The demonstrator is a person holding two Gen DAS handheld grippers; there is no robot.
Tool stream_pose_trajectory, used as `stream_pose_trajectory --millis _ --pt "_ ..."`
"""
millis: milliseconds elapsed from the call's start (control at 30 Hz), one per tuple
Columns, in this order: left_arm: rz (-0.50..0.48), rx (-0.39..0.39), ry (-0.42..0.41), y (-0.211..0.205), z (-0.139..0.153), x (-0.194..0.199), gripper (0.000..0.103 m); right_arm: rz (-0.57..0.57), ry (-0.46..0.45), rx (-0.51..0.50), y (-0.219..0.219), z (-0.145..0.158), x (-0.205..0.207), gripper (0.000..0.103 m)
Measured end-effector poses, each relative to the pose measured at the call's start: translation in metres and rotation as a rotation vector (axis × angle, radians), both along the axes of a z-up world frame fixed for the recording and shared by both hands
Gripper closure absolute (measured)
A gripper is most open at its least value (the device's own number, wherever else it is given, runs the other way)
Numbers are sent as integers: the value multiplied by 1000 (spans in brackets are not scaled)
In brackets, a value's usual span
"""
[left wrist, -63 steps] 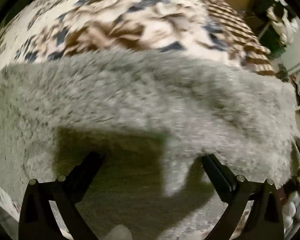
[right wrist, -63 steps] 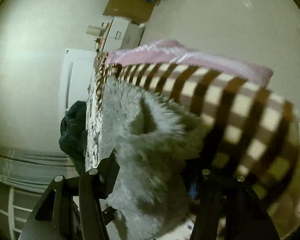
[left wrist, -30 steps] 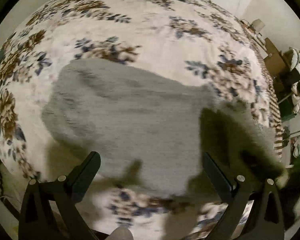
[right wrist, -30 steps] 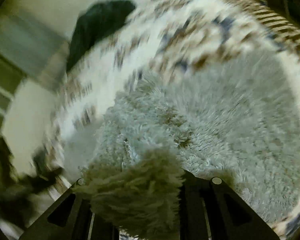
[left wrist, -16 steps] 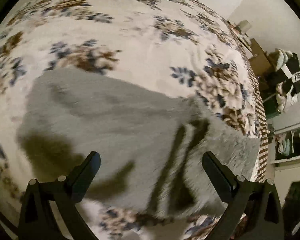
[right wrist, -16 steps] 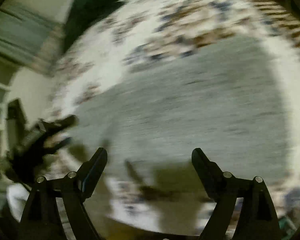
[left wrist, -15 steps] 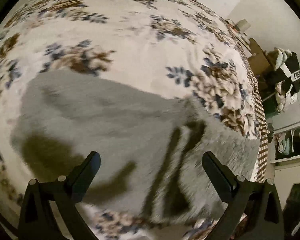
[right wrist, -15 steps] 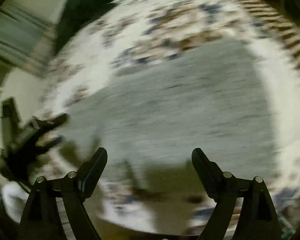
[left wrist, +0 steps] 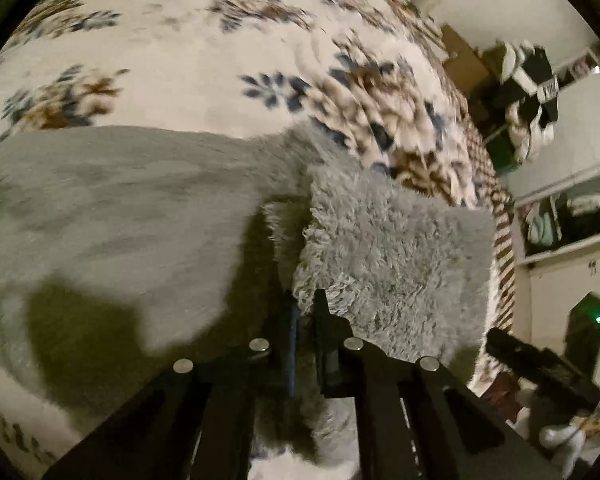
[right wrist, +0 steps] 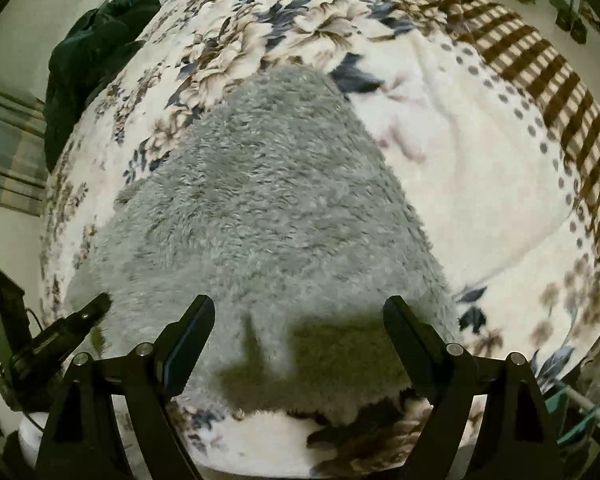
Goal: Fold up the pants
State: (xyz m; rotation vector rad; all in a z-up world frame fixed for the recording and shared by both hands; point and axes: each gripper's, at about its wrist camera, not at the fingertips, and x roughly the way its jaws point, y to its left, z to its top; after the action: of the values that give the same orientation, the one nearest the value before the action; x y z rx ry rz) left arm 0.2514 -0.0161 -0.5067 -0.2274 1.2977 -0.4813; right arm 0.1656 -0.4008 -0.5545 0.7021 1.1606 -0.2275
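Note:
The grey fluffy pants [right wrist: 268,216] lie spread on the floral blanket [right wrist: 460,168] of a bed. In the left wrist view the pants [left wrist: 120,220] stretch to the left, and a raised flap of them [left wrist: 392,256] stands up at the right. My left gripper [left wrist: 304,308] is shut on the near edge of that flap. My right gripper [right wrist: 298,312] is open and empty, just above the near end of the pants. The other gripper [right wrist: 60,340] shows at the lower left of the right wrist view.
A dark green garment [right wrist: 92,52] lies at the far left corner of the bed. A brown checked blanket [right wrist: 540,60] covers the far right side. Shelves with clothes [left wrist: 532,92] stand beyond the bed in the left wrist view.
My left gripper was open above the pants and has now closed on a fold of them and lifted it. My right gripper let go of the pants and stays open.

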Motion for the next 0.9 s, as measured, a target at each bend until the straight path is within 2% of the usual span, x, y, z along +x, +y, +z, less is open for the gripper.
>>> stream_pose_trajectory --millis 100,167,233,267,333,367,400,433,500,567,600,667,700,800,900 --pt "27 24 10 16 -4 -1 98 6 9 10 5 -1 -7 15" --pt "50 3 40 22 -13 4 97 18 33 12 8 -8 -6 15" --pt "68 30 59 23 -17 10 96 17 48 41 7 -13 -6 15" --pt "80 31 72 22 -17 12 91 17 49 45 6 -13 -6 15" --pt "106 -32 57 24 -12 11 66 30 51 8 7 -10 -5 15" --pt "109 -34 30 23 -8 9 31 39 57 -20 8 -9 -4 15" --pt "109 -11 2 20 -4 7 17 50 71 -59 10 -8 -3 15" --pt "114 1 -27 18 -1 5 17 62 89 -95 14 -8 -1 14" --pt "126 23 -97 18 5 -2 17 74 108 -123 18 -9 2 0" --pt "163 32 -126 26 5 -10 16 81 116 -144 23 -10 5 0" --pt "195 11 -118 33 3 -13 7 84 119 -158 26 -11 8 0" --pt "288 -20 -99 56 -2 -21 1 95 132 -202 34 -10 15 0" --pt "335 -37 -96 68 -4 -26 1 102 129 -213 39 -8 19 0" --pt "480 -22 -93 114 -8 -38 1 134 124 -205 52 -1 29 0" --pt "657 -79 -56 170 -23 -46 1 159 127 -185 63 3 38 0"
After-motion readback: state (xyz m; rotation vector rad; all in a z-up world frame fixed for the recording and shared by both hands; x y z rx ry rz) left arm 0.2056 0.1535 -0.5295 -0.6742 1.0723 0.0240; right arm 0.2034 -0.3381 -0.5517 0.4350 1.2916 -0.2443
